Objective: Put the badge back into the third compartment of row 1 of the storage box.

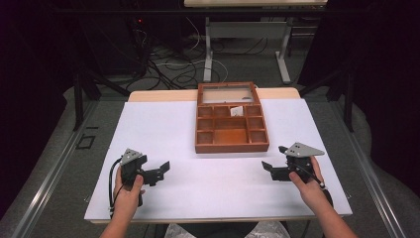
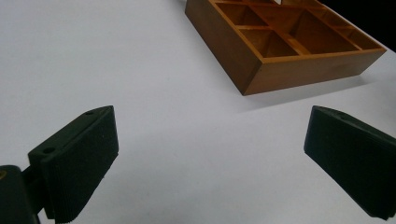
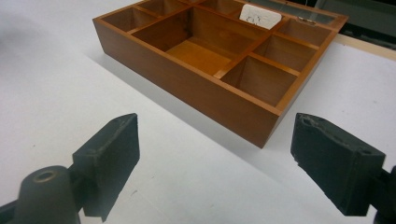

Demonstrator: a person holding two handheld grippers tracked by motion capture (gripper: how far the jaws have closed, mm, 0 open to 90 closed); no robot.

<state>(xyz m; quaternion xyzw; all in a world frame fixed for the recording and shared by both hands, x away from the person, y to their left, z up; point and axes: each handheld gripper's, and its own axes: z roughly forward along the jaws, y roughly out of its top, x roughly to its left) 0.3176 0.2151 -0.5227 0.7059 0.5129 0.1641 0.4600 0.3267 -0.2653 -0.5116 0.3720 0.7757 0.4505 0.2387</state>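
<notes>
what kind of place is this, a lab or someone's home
Most likely a lab or recording studio, not a home. A white-topped table stands on a bare grey floor among dark curtains, loose cables lie behind it, and a person holds a cabled gripper in each hand near a wooden box.

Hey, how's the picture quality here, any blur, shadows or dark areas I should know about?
High view: the white table top is evenly lit, the surroundings fall to near black. Left gripper view: the brown wooden compartment box casts a soft shadow on its near side, and the black jaws look slightly soft. Right gripper view: box sharp, shadow along its front wall.
</notes>
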